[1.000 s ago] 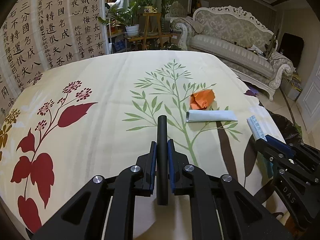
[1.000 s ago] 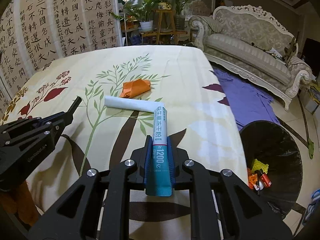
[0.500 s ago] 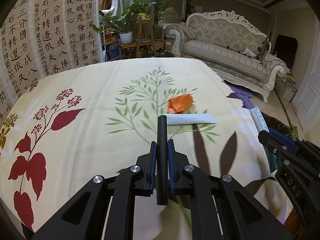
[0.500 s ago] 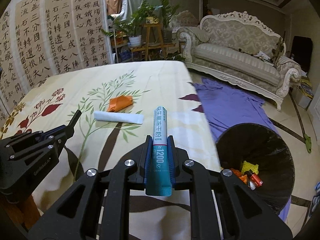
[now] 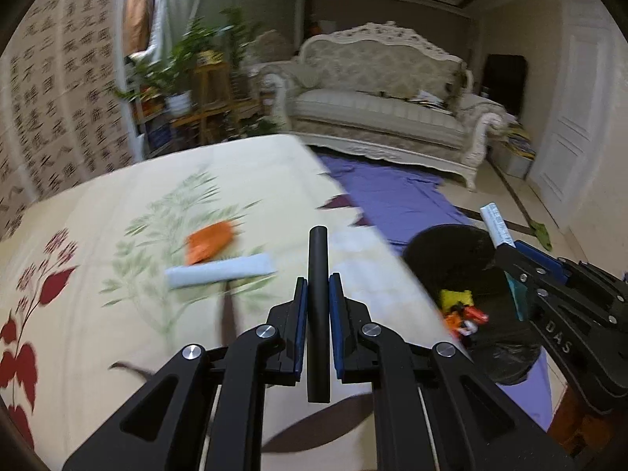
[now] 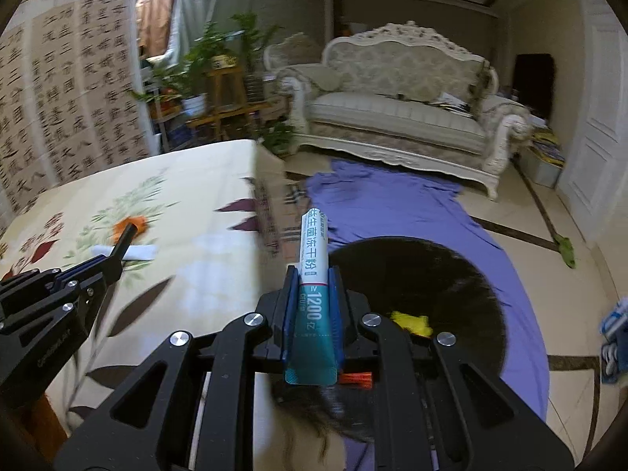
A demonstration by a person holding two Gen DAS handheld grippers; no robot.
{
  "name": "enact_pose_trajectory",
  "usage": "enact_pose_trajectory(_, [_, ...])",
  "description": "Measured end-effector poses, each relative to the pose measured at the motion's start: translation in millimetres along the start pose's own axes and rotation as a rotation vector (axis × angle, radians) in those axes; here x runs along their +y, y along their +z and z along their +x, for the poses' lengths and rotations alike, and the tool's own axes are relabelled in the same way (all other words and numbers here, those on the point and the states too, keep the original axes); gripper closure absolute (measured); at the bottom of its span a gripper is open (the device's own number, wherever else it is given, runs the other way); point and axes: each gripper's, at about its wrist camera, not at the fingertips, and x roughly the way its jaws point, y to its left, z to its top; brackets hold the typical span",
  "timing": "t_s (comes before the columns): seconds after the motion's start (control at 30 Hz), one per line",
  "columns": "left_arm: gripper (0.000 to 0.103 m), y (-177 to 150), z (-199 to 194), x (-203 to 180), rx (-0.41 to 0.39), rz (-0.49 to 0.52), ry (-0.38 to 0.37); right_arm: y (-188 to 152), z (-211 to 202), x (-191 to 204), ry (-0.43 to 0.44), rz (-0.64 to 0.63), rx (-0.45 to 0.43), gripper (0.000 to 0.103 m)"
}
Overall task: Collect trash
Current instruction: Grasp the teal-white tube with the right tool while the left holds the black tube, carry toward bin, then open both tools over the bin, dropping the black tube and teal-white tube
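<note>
While the right hand-held gripper (image 6: 313, 306) clamps the light, crushable sachet (image 6: 313, 271) at mid-length above the bin (image 6: 451, 274) below it, the left hand-held gripper (image 5: 318, 306) grips a stiff black stick (image 5: 317, 298) mid-shaft.

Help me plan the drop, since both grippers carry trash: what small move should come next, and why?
Probably open the right gripper once the teal-and-white sachet is fully over the black trash bin; it already hangs at the rim. The left gripper, shut on a black stick, is over the tablecloth.
</note>
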Motion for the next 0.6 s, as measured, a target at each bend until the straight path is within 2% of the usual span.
enact_pose_trajectory(0.23, [0.091,16,26,-49,0.015,0.053,-0.058,2,11,-45,-0.063,0.045,-0.003,0.087])
enact_pose_trajectory(0.37, [0.091,23,44,-72,0.024,0.085,-0.06,2,18,-64,-0.078,0.073,-0.002,0.087])
enact_pose_trajectory(0.6, [0.091,28,64,-90,0.034,0.124,-0.058,-1,30,-88,-0.093,0.108,0.0,0.087])
